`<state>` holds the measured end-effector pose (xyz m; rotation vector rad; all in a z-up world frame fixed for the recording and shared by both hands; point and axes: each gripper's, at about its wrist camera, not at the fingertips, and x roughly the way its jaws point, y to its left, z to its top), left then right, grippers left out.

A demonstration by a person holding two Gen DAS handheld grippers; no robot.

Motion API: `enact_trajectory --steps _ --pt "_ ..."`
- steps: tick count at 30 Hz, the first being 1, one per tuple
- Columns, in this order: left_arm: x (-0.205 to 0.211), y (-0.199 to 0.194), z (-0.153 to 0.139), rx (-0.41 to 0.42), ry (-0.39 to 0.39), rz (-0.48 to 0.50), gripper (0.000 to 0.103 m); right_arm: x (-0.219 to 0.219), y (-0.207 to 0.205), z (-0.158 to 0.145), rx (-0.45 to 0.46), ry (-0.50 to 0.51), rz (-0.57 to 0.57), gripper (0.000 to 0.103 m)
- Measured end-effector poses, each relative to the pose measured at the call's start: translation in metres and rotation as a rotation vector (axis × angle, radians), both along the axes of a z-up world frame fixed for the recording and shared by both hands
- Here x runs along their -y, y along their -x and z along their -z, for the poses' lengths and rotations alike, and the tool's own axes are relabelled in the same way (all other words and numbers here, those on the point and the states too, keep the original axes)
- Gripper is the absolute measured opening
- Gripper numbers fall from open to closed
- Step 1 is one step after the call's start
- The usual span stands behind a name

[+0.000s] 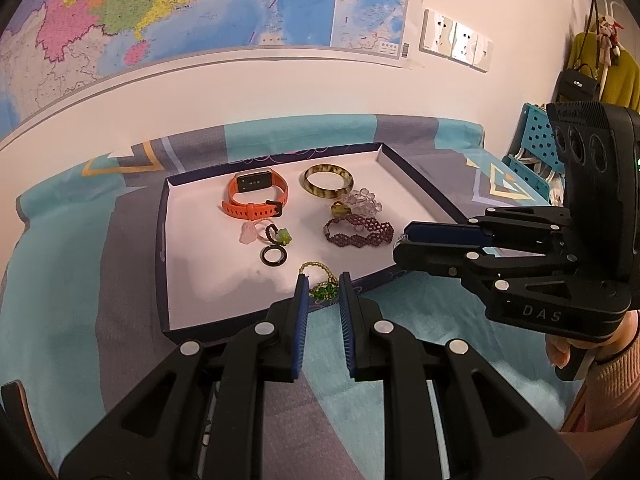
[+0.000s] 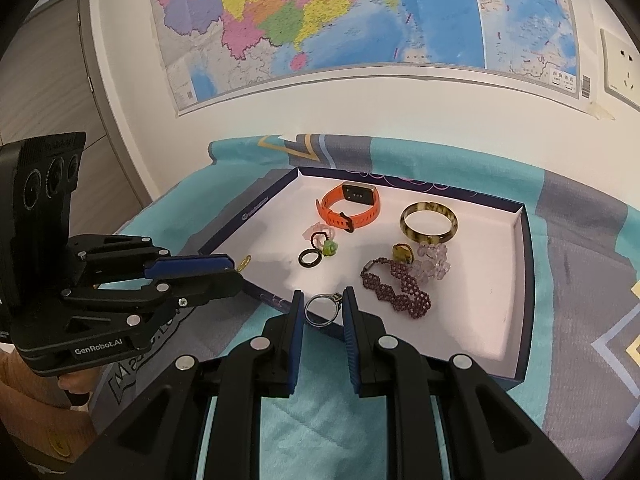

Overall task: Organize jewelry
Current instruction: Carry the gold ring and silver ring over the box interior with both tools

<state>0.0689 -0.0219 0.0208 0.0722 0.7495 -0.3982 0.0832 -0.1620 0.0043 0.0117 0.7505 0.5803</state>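
Observation:
A shallow dark-rimmed tray (image 1: 162, 240) (image 2: 524, 280) with a white floor lies on the bedspread. In it are an orange watch (image 1: 256, 194) (image 2: 348, 206), a tortoiseshell bangle (image 1: 328, 180) (image 2: 429, 222), a purple beaded bracelet (image 1: 358, 234) (image 2: 398, 286), clear pink beads (image 1: 366, 202) (image 2: 432, 260), a black ring (image 1: 274, 256) (image 2: 309, 258) and small charms. My left gripper (image 1: 323, 286) is shut on a gold-and-green bead bracelet (image 1: 322, 286) above the tray's near edge. My right gripper (image 2: 322, 304) is shut on a silver ring (image 2: 322, 310) above the near rim.
The bedspread (image 1: 80, 280) is teal and grey. A map (image 1: 200, 8) and wall sockets (image 1: 456, 40) are on the wall behind. A blue perforated rack (image 1: 536, 140) and hanging bags stand at the right.

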Motion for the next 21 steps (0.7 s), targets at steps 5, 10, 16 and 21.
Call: enact_trajectory --steps 5,10,16,21 --pt "-0.001 -0.004 0.001 -0.004 0.001 -0.006 0.016 0.000 -0.003 0.000 -0.005 -0.001 0.000 0.017" --pt "0.000 -0.009 0.002 -0.006 -0.002 -0.009 0.016 -0.001 -0.007 0.002 -0.012 -0.002 0.000 0.017" --pt "0.000 -0.011 0.003 -0.005 -0.002 -0.010 0.016 -0.002 -0.010 0.004 -0.018 0.002 0.006 0.017" --pt "0.001 -0.014 0.004 -0.004 -0.007 -0.008 0.016 -0.002 -0.016 0.006 -0.025 0.007 0.011 0.017"
